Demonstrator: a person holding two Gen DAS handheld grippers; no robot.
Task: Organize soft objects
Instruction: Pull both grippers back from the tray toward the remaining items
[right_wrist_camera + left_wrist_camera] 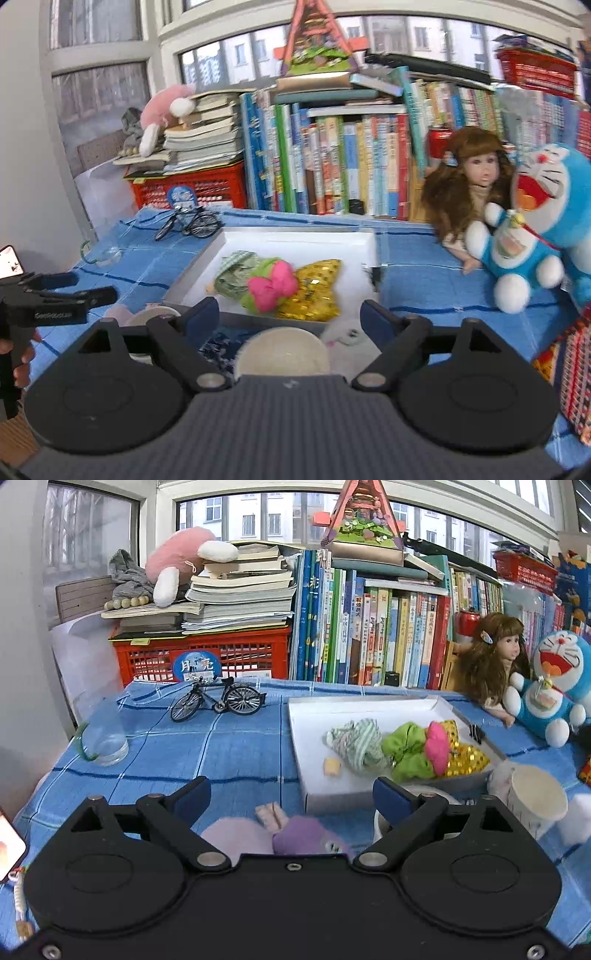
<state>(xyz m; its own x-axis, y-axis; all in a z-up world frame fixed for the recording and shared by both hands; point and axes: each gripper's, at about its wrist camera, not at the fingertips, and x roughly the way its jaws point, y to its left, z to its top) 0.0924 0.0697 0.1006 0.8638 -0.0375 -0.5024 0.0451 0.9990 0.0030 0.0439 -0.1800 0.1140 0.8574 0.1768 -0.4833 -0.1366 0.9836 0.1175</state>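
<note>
A white tray [314, 738] on the blue checked cloth holds a striped green cloth [356, 744], a lime-and-pink cloth piece [417, 749] and a gold sequin piece [465, 755]. My left gripper [291, 797] is open and empty above a purple and pink soft toy [295, 836] lying just in front of the tray. My right gripper [288, 317] is open and empty over a round cream lid [282, 350], near the tray's [207, 266] front edge. The same cloths [273, 284] show there. The left gripper [74, 291] appears at the left.
A doll [491, 657] and a blue Doraemon plush [554, 686] sit at the right. A model bicycle [218, 698], a clear bottle [101, 731], a white cup [535, 801], a red crate [203, 657] and rows of books [369, 635] stand around.
</note>
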